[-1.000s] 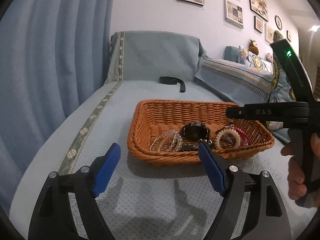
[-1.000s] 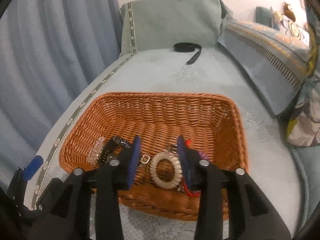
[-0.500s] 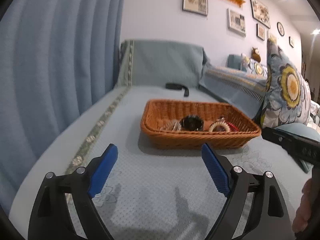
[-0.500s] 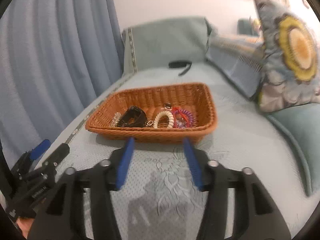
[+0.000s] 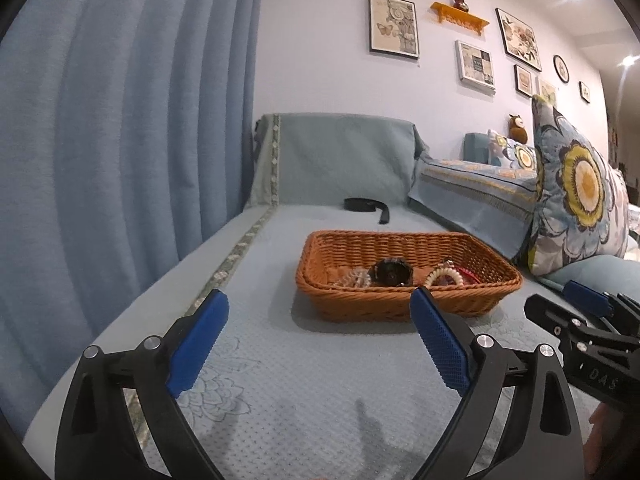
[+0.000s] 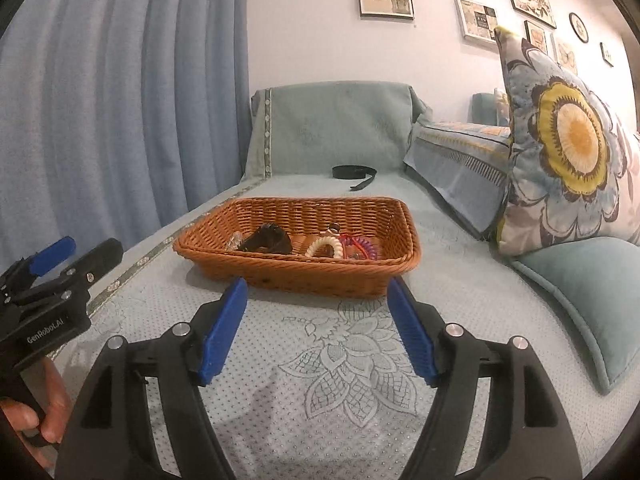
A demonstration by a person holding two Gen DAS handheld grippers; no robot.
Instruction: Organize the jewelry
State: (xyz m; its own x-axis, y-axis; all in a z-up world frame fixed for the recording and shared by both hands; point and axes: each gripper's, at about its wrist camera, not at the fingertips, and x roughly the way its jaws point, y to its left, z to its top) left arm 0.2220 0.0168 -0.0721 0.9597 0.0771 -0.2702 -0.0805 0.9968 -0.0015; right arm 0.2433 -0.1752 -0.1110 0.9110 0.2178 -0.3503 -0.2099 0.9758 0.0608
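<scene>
Though basket [image 5: 408, 304] wall hides part of jewelry, both grippers' jaws just opened wide w/ nothing between.

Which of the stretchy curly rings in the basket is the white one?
The cream-white coil ring standing near the basket's front wall. The other coil, just to its right in the right wrist view, is purple and red.

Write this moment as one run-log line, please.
left gripper: open, empty | right gripper: open, empty | jewelry: in wicker basket | strap: on sofa
</scene>
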